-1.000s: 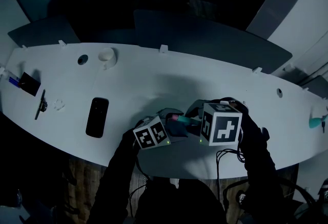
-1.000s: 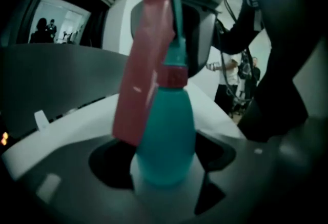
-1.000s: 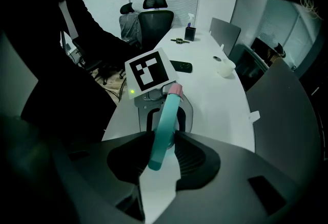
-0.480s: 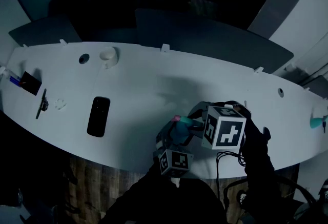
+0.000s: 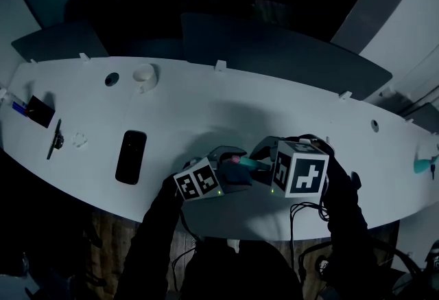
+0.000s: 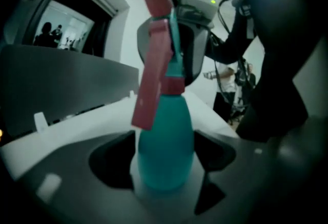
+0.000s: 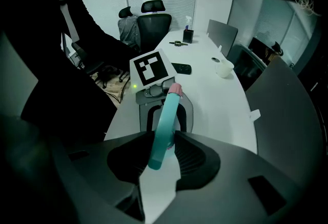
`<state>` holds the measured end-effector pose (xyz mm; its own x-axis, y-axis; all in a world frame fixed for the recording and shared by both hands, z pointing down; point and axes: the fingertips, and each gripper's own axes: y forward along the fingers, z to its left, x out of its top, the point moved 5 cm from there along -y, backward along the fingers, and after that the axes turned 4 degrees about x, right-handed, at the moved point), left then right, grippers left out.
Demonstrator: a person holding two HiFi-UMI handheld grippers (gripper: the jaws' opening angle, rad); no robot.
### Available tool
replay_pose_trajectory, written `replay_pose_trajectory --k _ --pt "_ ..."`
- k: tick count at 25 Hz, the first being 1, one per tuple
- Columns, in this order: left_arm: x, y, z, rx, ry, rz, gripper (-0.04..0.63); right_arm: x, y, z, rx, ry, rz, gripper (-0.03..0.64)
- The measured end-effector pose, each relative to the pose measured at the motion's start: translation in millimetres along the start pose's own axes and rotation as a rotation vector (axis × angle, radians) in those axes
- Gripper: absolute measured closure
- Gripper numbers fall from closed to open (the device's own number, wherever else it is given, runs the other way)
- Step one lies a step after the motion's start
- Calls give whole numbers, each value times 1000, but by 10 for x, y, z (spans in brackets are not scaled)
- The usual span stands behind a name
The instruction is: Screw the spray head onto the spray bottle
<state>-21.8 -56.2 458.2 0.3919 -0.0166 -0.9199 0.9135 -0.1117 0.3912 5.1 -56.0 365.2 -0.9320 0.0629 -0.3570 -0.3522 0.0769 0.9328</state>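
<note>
1. Position. The work is held at the near edge of the bench (image 5: 206,113), directly in front of the person and between the two grippers. No view shows whether the spray bottle touches the bench.

2. Left gripper (image 6: 164,159). Its fingers (image 6: 110,161) are closed against both sides of the teal spray bottle (image 6: 165,130), low on the body. The bottle stands upright along the gripper's own axis.

3. Right gripper (image 7: 164,154). Its fingers (image 7: 197,159) are drawn in on the spray head (image 6: 154,69), clamping the teal upper shell. The pink nozzle end points away from this gripper toward the left one.

4. Step in hand. The spray head sits on the bottle neck, with its red trigger hanging down the front of the body. This is judged to be the threading stage. The pictures do not show how far the collar has been tightened.

5. Next move. Hold the bottle fixed with the left gripper and turn the head about the neck axis. Keep the two parts in line so that the thread does not cross. Regrip if the wrist runs out of travel.

6. Farther back. A dark phone (image 5: 130,156) lies flat to the left, well apart from the work. A white cup (image 5: 144,76) stands near the far edge.
</note>
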Motion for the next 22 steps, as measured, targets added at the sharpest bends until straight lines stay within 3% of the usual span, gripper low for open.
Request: replay_pose_trajectory --k 2,4,7,11,13,14,15,17,19,22 --pt "22 51 -11 -19 15 4 236 -5 -2 -4 1 2 12 485" --pt "30 67 -27 41 16 -2 236 -5 -10 -11 -5 4 24 485" --pt "24 77 -87 255 6 -1 232 -16 -13 -13 -12 17 18 485" --pt "11 132 -218 622 -46 27 217 -26 -7 10 -17 43 -6 485" --pt "6 177 -263 738 -68 43 209 -29 -7 25 -20 42 -3 485" --pt "2 181 -275 752 -71 38 206 -31 -4 28 -21 39 -4 485" --pt "0 163 -280 736 -70 21 206 -32 0 27 -21 37 -6 485" --pt "3 73 -255 628 -67 -38 206 -32 4 24 -17 37 -13 485" --pt "-3 -14 -186 451 -65 -75 206 -26 -6 17 -15 32 -14 485" --pt "-10 11 -102 139 -20 -16 207 -31 -10 18 -5 26 -9 485"
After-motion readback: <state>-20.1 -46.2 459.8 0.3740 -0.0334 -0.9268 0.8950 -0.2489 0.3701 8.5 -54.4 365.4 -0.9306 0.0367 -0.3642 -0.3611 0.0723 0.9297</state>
